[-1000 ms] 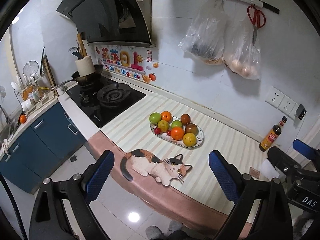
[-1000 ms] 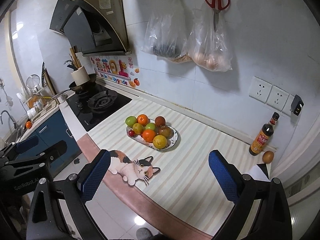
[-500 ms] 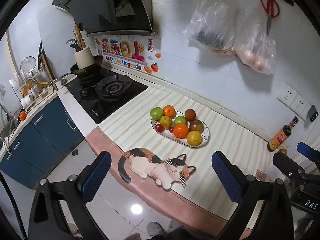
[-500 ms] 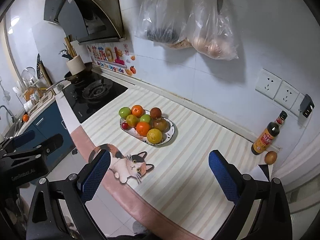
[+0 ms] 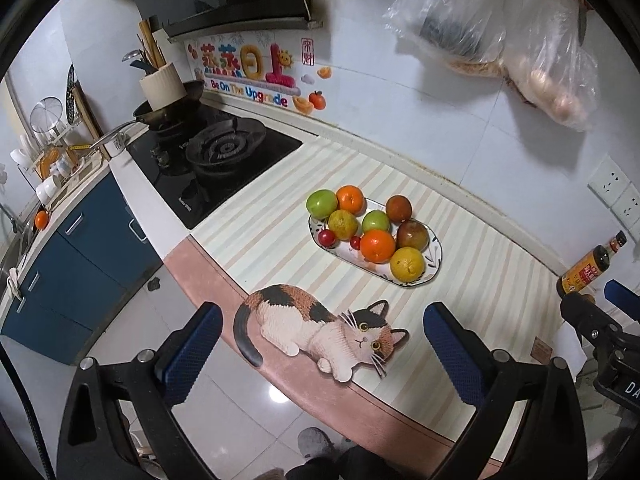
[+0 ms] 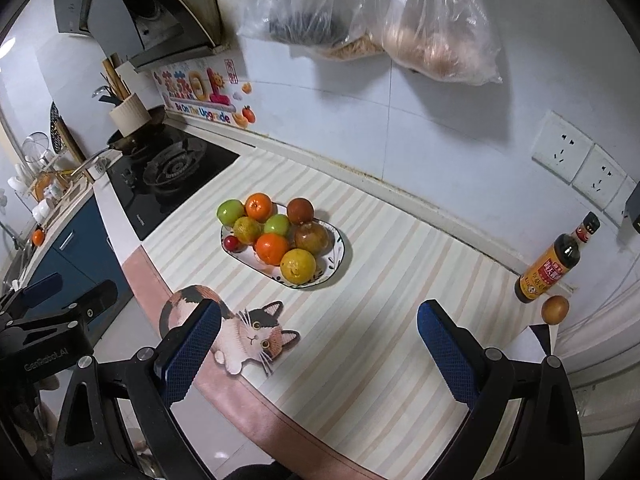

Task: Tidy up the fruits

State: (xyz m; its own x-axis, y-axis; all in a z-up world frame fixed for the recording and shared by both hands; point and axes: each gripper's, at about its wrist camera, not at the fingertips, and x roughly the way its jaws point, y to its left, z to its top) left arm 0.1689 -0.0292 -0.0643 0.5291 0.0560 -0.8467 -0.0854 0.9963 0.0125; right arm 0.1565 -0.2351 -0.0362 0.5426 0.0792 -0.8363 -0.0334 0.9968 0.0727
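While both tongs hang apart and empty, the oval plate [image 5: 434, 258] of fruit [image 5: 377, 245] lies ahead of the left tongs [image 5: 320, 344], its long axis slanting from far-left to near-right. From the right tongs [image 6: 318, 338] it sits ahead and left, on the striped counter [image 6: 384, 320] beyond the cat mat [image 6: 256, 334].
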